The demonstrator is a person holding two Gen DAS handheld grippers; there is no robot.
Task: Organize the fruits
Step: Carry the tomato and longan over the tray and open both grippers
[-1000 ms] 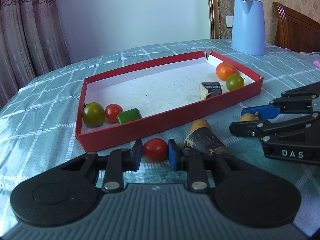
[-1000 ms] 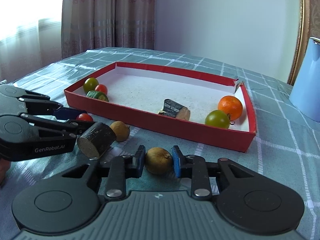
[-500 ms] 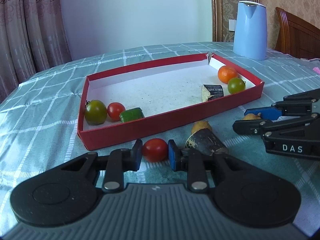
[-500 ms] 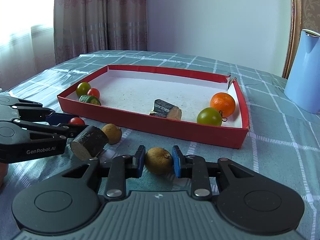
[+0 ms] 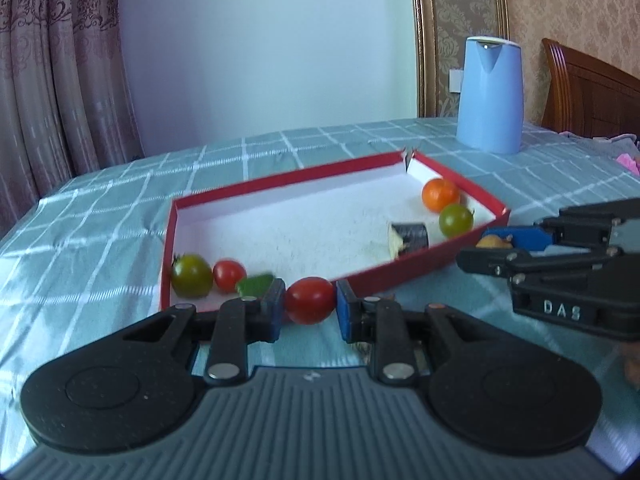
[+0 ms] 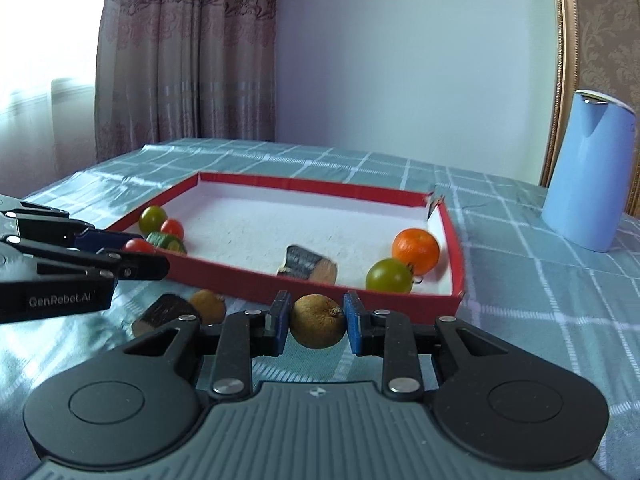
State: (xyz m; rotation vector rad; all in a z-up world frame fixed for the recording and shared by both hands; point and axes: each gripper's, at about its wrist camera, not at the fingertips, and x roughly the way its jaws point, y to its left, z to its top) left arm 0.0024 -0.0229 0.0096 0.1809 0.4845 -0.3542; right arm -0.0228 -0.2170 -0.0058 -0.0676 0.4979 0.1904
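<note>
Left wrist view, change: the left gripper (image 5: 310, 306) has come up off the surface (image 5: 80, 240) with the red tomato (image 5: 310, 300); a second ago that tomato sat low on the cloth in front of the red tray (image 5: 420, 268), now it rides in front of the tray's near wall.
Left wrist view, fingers: closed on the red tomato, a blue pad pressing at its 9 o'clock and another at its 3 o'clock.
Left wrist view, meaning: pickup looks done; I'd judge the carry into the tray comes next, likely toward the green tomato (image 5: 191, 275) and small red tomato (image 5: 229, 275) at 10 o'clock.
Right wrist view, change: the right gripper (image 6: 318, 322) has lifted too, and the brown fruit (image 6: 317, 321) now sits level with the tray's near wall (image 6: 360, 300).
Right wrist view, fingers: clamped on the brown fruit, pads at 9 and 3 o'clock.
Right wrist view, left behind: a dark log-like piece (image 6: 164, 314) and a second brown fruit (image 6: 208, 306) lie on the surface at 9 o'clock of the held fruit, outside the tray.
Right wrist view, tray: orange (image 6: 415, 250) and green tomato (image 6: 389, 276) at 1 o'clock.
</note>
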